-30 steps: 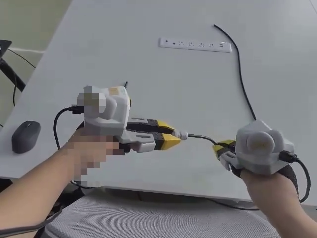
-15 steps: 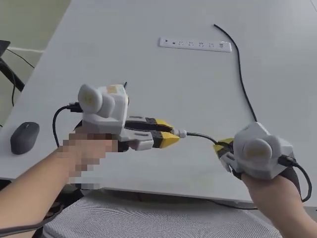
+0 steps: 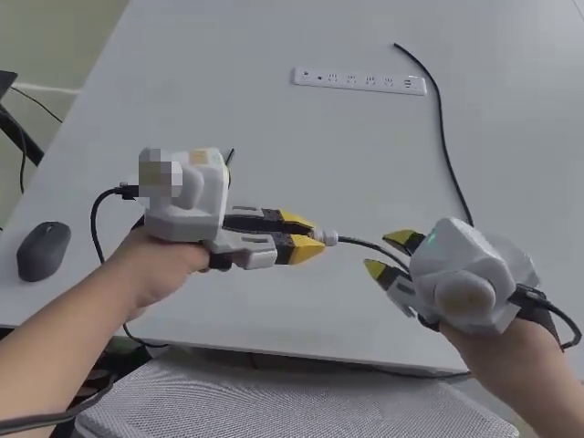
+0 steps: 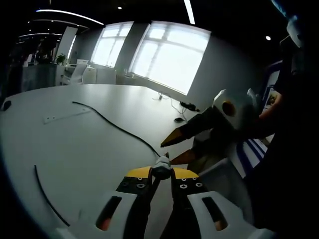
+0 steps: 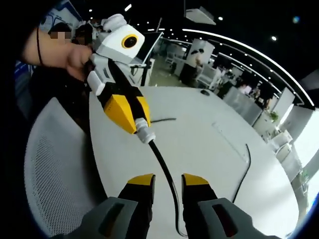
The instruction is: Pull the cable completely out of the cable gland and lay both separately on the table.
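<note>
Left tongs [image 3: 318,242] clamp the cable gland [image 5: 144,130]; right tongs [image 3: 379,253] gape astride cable [image 5: 162,159].

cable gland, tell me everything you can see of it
The cable gland is a small, whitish, plastic-looking fitting with a stepped body. It is held in the air over the white table, lying roughly level, pinched between the yellow tips of the left gripper. A black cable runs out of its free end and passes between the jaws of the open right gripper, unclamped.
</note>
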The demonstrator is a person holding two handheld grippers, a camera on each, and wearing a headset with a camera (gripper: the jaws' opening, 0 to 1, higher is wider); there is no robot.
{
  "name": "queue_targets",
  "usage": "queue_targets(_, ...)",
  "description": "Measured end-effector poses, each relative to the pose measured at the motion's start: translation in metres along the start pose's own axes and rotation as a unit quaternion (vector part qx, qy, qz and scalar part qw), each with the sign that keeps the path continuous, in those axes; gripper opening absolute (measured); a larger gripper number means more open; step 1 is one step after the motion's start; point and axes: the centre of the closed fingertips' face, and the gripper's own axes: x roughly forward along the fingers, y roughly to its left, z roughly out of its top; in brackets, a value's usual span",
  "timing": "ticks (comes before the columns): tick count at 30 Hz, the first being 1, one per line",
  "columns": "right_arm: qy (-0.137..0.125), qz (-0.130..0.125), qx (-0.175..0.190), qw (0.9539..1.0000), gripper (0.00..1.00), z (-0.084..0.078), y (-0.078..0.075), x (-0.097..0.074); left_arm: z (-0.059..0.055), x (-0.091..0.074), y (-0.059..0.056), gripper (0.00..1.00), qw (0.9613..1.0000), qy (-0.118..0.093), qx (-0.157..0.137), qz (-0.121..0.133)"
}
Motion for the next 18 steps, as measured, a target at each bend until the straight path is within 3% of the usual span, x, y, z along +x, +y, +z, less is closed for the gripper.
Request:
queue_targets(9, -0.005, 0.005, -0.062, 0.998, 0.11, 0.024, 0.008, 0.004, 0.001, 0.002, -0.001, 0.15, 1.0, 0.004, 0.003, -0.001)
queue_targets(18, -0.001, 0.012, -0.085, 0.9963, 0.05, 0.023, 0.013, 0.006, 0.0, 0.004, -0.003, 0.15, 1.0, 0.006, 0.004, -0.003)
